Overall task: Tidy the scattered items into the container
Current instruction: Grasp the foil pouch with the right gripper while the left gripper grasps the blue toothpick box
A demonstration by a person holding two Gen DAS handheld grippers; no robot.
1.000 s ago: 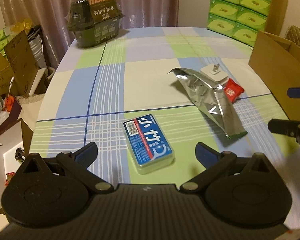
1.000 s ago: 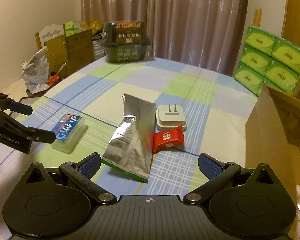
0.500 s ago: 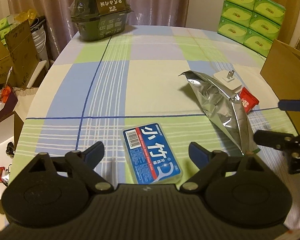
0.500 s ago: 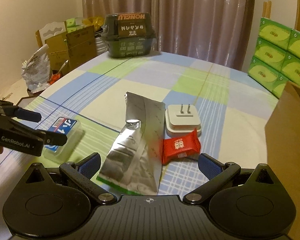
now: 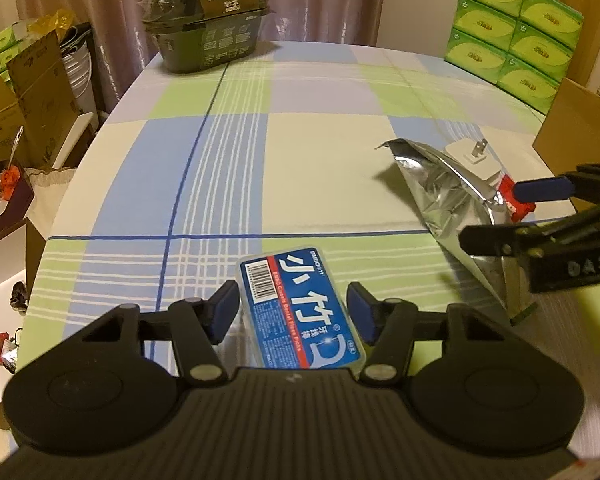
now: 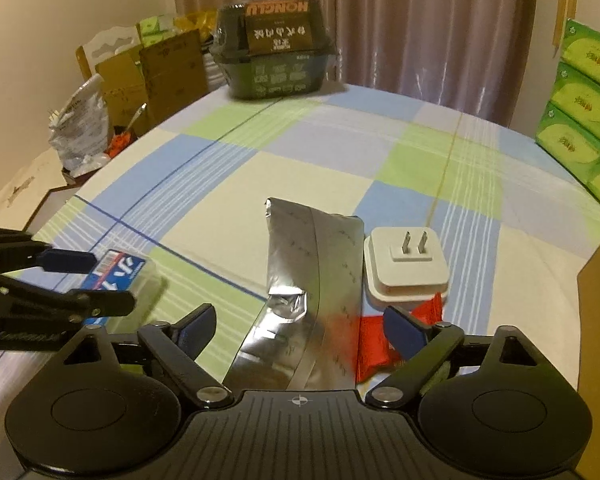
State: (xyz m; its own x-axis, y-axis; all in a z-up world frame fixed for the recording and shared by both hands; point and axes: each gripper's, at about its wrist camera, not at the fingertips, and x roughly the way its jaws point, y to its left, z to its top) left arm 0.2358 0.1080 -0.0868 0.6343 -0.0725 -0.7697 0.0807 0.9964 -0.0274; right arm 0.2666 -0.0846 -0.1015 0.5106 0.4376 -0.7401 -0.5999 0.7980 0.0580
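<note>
Right gripper spread wide over a silver foil pouch, red snack packet under a white plug adapter, left gripper straddling a blue floss-pick box, checked tablecloth.

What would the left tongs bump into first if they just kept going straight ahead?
The left tongs already straddle the blue floss pick box, open, so pushing on would probably meet that box first. Beyond it lies bare checked tablecloth, though depth is hard to judge.

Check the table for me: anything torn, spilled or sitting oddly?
The silver foil pouch looks torn open and crumpled at one end, lying partly over the red packet. No spill shows. The white plug adapter lies prongs-up.
</note>
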